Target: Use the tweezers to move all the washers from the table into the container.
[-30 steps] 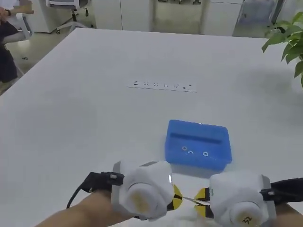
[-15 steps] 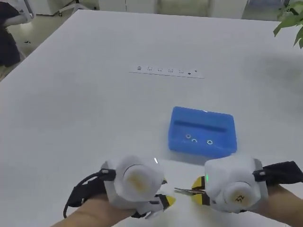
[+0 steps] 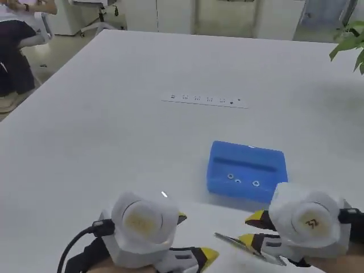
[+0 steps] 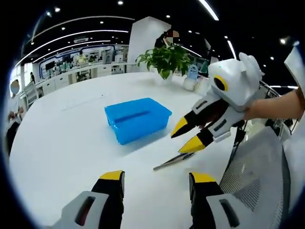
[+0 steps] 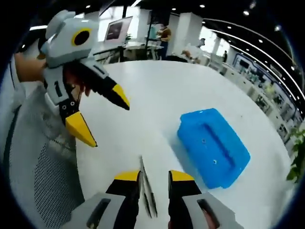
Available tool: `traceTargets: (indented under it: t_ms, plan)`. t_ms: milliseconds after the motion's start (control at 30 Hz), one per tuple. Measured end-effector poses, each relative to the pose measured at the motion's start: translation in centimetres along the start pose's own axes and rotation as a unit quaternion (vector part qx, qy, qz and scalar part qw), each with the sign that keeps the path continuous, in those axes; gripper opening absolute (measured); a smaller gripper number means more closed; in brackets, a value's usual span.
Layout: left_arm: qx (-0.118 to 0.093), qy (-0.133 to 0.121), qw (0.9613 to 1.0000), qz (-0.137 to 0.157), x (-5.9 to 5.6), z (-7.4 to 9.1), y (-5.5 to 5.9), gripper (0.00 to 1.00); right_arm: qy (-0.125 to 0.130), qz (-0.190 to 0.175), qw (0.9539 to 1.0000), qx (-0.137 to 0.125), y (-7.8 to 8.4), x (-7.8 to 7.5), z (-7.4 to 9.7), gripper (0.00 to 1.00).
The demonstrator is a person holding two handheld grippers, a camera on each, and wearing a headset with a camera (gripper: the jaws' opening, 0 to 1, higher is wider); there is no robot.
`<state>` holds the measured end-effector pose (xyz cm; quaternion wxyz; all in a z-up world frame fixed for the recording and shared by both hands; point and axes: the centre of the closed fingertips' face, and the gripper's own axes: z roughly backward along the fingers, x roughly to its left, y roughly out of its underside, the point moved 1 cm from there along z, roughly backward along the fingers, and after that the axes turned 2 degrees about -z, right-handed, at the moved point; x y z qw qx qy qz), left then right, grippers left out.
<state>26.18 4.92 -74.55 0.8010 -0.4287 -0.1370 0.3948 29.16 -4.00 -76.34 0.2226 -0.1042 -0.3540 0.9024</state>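
The blue container (image 3: 244, 192) stands on the white table with three small washers (image 3: 238, 182) inside; it also shows in both gripper views (image 4: 143, 131) (image 5: 190, 138). Metal tweezers (image 3: 244, 245) lie in front of it, tip toward the left. My right gripper (image 3: 252, 227) hovers over their rear half, jaws part-way apart. In its own view the tweezers (image 5: 147, 188) run between the jaws with a gap beside them. My left gripper (image 3: 194, 236) is open at the lower left, apart from the tweezers (image 4: 174, 161). Each gripper shows in the other's view (image 4: 186, 136) (image 5: 102, 117).
A strip of sockets (image 3: 205, 100) is set into the table further back. A plant (image 3: 350, 45) stands at the far right edge and a seated person (image 3: 17, 34) is at the far left. A mesh chair (image 4: 257, 181) is close behind me.
The left gripper has drawn back to the left, away from the tweezers, and its jaws stand wider. The right gripper has shifted right. The head camera also moved.
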Motion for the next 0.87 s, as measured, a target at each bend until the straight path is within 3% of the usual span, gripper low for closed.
traceTargets:
  t_ms: [33, 67, 100, 167, 333, 367, 400, 433, 533, 733, 867]
  plan:
    - [-0.006, -0.007, 0.9999, 0.004, 0.2, 0.1, -0.4, 0.60, 0.007, -0.025, 0.9997, -0.006, -0.1, -0.2, 0.6, 0.23]
    - [-0.011, -0.014, 0.9998, 0.008, 0.3, 0.2, -0.8, 0.65, 0.028, -0.048, 0.9984, -0.012, -0.1, -0.7, 1.2, 0.26]
    - [-0.011, -0.025, 0.9995, 0.012, 0.6, 0.3, -1.2, 0.68, 0.067, -0.069, 0.9951, -0.021, -0.2, -1.8, 2.2, 0.28]
    - [-0.017, -0.048, 0.9986, 0.015, 1.1, 0.5, -2.1, 0.75, 0.102, -0.091, 0.9899, -0.040, -0.4, -2.5, 3.7, 0.31]
    - [-0.049, -0.093, 0.9938, 0.035, 2.5, 1.9, -3.8, 0.86, 0.148, -0.127, 0.9785, -0.067, -0.5, -3.7, 6.3, 0.48]
    - [-0.057, -0.109, 0.9912, 0.049, 3.0, 2.3, -4.0, 0.91, 0.147, -0.133, 0.9774, -0.073, -0.6, -3.7, 6.6, 0.50]
    - [-0.079, -0.130, 0.9864, 0.061, 3.8, 2.9, -4.6, 0.96, 0.147, -0.152, 0.9733, -0.090, -0.8, -3.8, 7.0, 0.51]
    - [-0.089, -0.130, 0.9854, 0.065, 4.0, 3.3, -4.9, 0.99, 0.148, -0.164, 0.9699, -0.102, -1.0, -3.9, 7.3, 0.53]
    - [-0.088, -0.142, 0.9833, 0.073, 4.9, 4.3, -4.7, 0.99, 0.145, -0.202, 0.9615, -0.117, -0.9, -3.8, 7.6, 0.64]
    - [-0.092, -0.174, 0.9778, 0.072, 6.2, 5.9, -4.5, 0.99, 0.179, -0.198, 0.9549, -0.129, -0.6, -4.5, 8.5, 0.79]
    - [-0.090, -0.183, 0.9764, 0.071, 6.4, 6.3, -4.4, 0.99, 0.183, -0.215, 0.9504, -0.131, 0.2, -4.5, 8.7, 0.79]
